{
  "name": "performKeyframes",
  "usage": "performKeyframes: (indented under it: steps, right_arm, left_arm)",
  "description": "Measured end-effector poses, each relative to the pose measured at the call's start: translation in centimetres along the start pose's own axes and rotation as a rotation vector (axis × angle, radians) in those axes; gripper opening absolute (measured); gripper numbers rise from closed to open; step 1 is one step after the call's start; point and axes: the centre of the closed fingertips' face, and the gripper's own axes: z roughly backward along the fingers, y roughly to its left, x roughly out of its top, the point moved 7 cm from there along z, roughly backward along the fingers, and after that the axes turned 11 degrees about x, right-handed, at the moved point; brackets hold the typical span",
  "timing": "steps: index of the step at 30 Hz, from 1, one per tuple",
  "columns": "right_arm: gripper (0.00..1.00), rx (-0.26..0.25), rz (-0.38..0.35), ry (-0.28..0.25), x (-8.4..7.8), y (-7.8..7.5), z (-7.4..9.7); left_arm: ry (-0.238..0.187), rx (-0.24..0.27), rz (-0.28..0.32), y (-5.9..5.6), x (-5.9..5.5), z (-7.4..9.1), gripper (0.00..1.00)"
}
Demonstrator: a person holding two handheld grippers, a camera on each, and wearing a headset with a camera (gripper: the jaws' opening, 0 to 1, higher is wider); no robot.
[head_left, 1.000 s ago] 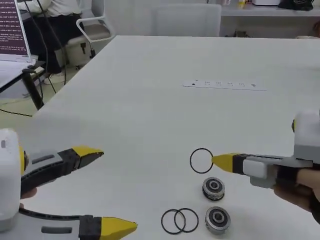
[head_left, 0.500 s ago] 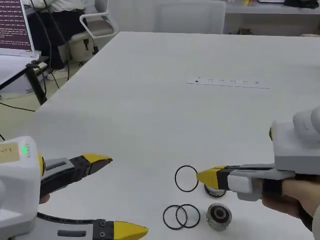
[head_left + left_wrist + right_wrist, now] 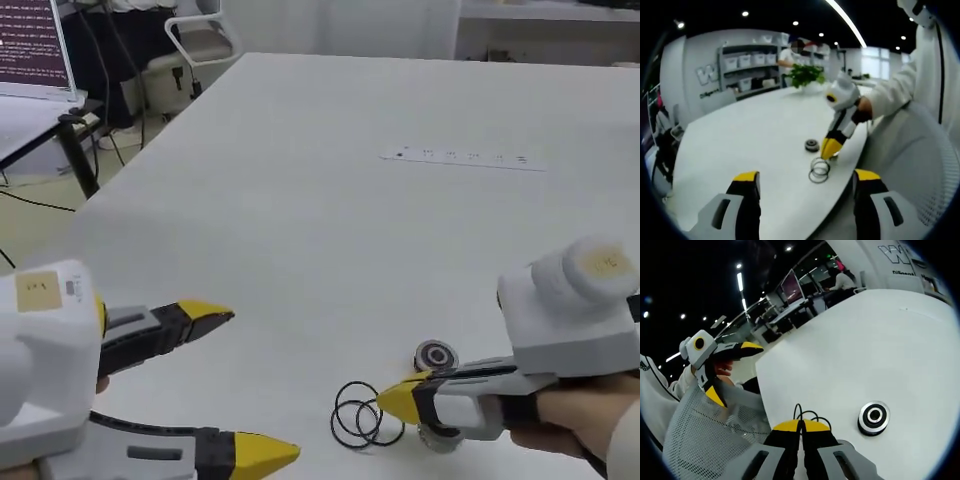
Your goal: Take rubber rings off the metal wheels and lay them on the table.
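"White surface (image 3: 330, 200), broad and bare, with one flat strip (image 3: 462, 159) far off and nothing else in the way. How do the claws stand?"

"The left claw (image 3: 245, 385) hovers low at the near side, spread wide and holding nothing. The right claw (image 3: 392, 402) is pressed together at the heap of rings (image 3: 362, 418). In the right gripper view a thin black arc runs straight out from its tips, so I judge it pinches one ring (image 3: 807, 414)."

"And the wheels?"

"One wheel (image 3: 436, 355) lies flat just beyond the right claw. A second wheel (image 3: 437, 436) sits half hidden under that claw, just beside the heap. Being metal, they are probably heavy for their size, hard and smooth, and likely to slide or roll if pushed from one side. I would clamp one across its rim with the spread claw."

"The rings themselves?"

"Three, as far as I can count, overlapping on the surface. They look thin, soft and very light. They should stretch and flop, and may cling to a tip on release. Pinch a single strand where it stands clear of the others."

"Room to move?"

"Plenty ahead and to the left. The left gripper view shows the heap near the surface's near edge, so a ring flicked toward the person could drop off. Better to lay things inward."
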Motion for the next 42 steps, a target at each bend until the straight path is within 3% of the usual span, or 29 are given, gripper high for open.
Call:
performKeyframes:
  steps: [7,24,42]
  right_arm:
    - [0.0,-0.027,0.008,0.038,-0.7,-0.5,-0.3]
    - [0.03,-0.074,0.051,0.07,-0.8,-0.9,-0.2]
    - [0.05,-0.103,0.04,0.009,0.2,-1.4,1.0]
  left_arm:
    - [0.001,-0.004,0.002,-0.1,0.0,0.0,0.77]
    - [0.001,0.0,0.01,0.0,0.0,0.0,0.76]
    - [0.01,0.0,0.001,-0.1,-0.1,-0.1,0.76]
